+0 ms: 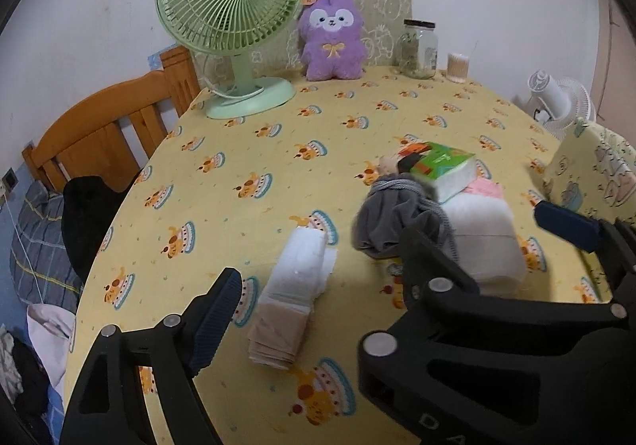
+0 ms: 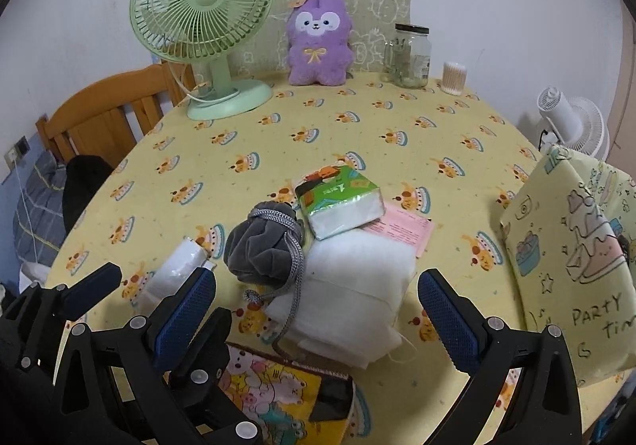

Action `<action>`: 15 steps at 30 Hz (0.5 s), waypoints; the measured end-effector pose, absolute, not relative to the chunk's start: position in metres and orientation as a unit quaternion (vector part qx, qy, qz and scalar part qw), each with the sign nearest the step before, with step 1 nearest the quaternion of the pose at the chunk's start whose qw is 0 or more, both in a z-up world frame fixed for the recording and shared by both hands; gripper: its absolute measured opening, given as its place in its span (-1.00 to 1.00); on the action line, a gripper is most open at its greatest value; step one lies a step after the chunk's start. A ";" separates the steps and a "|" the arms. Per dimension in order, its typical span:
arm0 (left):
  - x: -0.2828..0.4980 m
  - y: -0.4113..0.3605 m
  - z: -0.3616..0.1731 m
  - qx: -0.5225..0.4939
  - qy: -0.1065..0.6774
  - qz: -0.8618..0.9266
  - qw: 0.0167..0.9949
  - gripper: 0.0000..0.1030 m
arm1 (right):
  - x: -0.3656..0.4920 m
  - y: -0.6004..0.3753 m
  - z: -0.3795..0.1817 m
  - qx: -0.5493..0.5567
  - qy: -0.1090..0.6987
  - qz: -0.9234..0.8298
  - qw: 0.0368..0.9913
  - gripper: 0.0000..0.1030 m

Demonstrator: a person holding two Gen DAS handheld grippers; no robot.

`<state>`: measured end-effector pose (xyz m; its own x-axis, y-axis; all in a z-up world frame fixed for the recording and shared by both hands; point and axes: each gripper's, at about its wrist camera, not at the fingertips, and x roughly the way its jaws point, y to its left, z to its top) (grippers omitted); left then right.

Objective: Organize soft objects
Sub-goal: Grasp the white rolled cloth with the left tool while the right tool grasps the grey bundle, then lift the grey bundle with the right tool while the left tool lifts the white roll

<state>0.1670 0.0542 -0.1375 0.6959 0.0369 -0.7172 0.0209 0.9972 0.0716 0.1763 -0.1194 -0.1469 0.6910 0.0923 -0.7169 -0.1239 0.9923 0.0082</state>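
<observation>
One grey pouch (image 2: 264,248); one tissue pack (image 2: 340,202); both grippers' jaws wide apart, empty.

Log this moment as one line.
left tongs: open, empty | right tongs: open, empty | grey pouch on white pack | nothing gripped

both wrist views look down-forward across the table (image 1: 246,151), sharing its centre.
</observation>
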 end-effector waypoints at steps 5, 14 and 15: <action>0.176 0.068 -0.147 0.019 0.411 0.013 0.911 0.63 | 0.177 -0.107 -0.144 -0.060 0.355 0.044 0.932 1.00; 0.181 0.081 -0.155 -0.011 0.431 -0.003 0.903 -0.45 | 0.187 -0.095 -0.151 -0.075 0.373 0.068 0.922 0.79; 0.181 0.082 -0.154 -0.010 0.431 -0.003 0.902 -0.48 | 0.188 -0.092 -0.150 -0.074 0.377 0.074 0.920 0.65</action>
<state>0.1812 0.0815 -0.1543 0.6286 -0.0145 -0.7776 -0.0031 0.9998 -0.0211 0.1880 -0.0924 -0.1505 0.7048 0.0804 -0.7048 -0.1912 0.9783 -0.0797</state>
